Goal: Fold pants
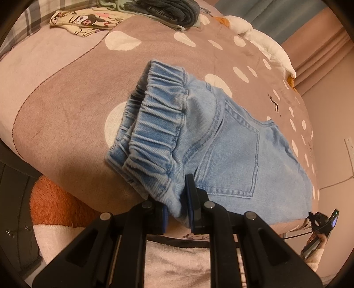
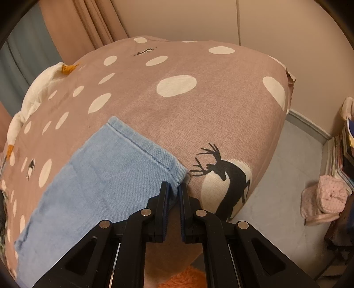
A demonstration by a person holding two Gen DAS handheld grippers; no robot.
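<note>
1. Left hand-held gripper (image 1: 177, 205): clamped on the near corner of the light-blue denim pants (image 1: 199, 141), just below the elastic waistband (image 1: 154, 124), with cloth bunched between the blue pads.
2. Right hand-held gripper (image 2: 176, 195): closed on the corner of the stitched leg hem (image 2: 141, 146), fabric pinched between the fingers.
3. Pants: lay flat across the bed cover (image 2: 199, 110), brown with white dots, back pocket (image 1: 234, 155) facing up, waistband gaping open toward the left.
4. Beside the hem corner: printed a black deer (image 2: 227, 177) on the cover.
5. At the far end of the bed: piled dark clothes (image 1: 168, 11) and a patterned cloth (image 1: 84, 22).
6. Below the bed edge: showed an orange fuzzy thing (image 1: 57, 206).
</note>
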